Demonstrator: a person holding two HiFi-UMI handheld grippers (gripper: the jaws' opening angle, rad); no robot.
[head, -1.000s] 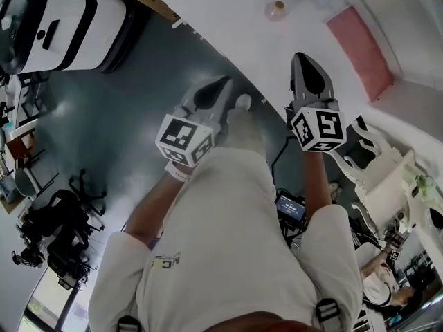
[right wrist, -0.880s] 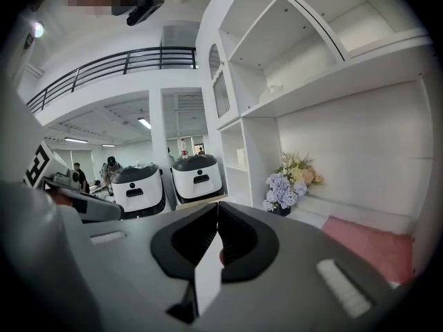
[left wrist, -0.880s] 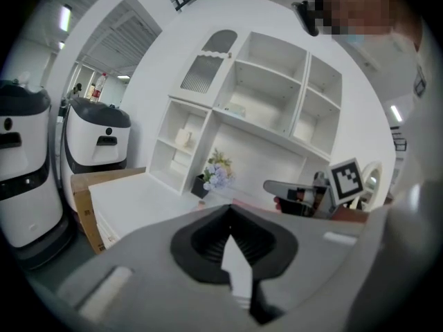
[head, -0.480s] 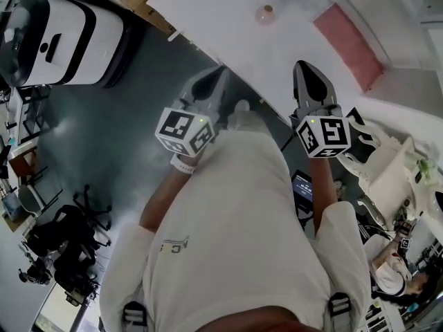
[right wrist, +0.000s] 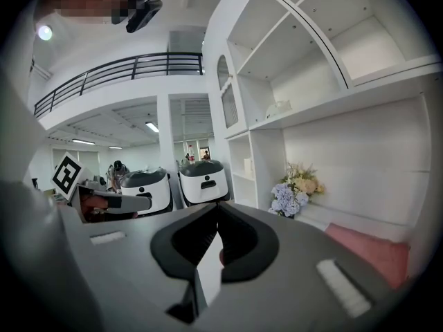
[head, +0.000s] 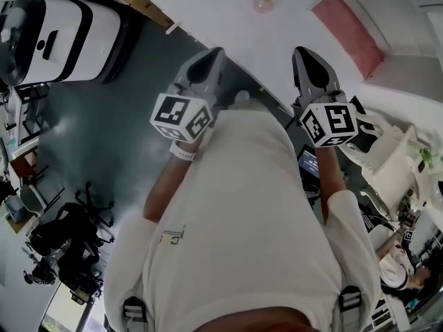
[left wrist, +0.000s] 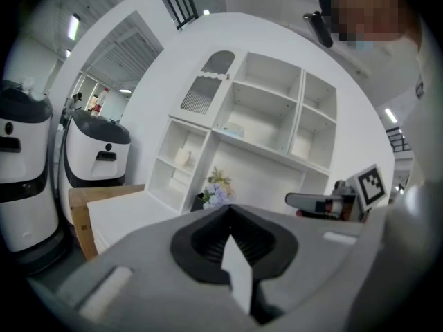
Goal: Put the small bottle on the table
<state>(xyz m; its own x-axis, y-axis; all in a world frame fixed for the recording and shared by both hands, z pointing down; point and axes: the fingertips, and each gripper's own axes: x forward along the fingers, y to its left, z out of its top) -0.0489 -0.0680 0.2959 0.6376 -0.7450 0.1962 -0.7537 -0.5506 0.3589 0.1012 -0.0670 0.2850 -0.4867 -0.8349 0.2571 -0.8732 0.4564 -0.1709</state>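
Observation:
The small bottle [head: 262, 3], pinkish with a gold cap, stands upright on the white table [head: 228, 19] at the top of the head view. No gripper touches it. My left gripper [head: 215, 53] and right gripper [head: 303, 52] are held side by side in front of the person's chest, pointing at the table's near edge. Both are shut, with nothing between their jaws. In the left gripper view the tips [left wrist: 228, 209] meet, and the same goes for the right gripper view [right wrist: 218, 209]. The bottle shows in neither gripper view.
A pink mat [head: 348, 32] lies on the table's right part, and a bunch of flowers [right wrist: 294, 192] stands at the back. A white shelf unit [left wrist: 263, 123] rises behind the table. White machines [head: 62, 26] stand on the grey floor to the left.
Both grippers have risen a little and sit closer to the table's near edge. The head view has shifted, so the bottle now lies nearer the top border. Both jaws stayed shut.

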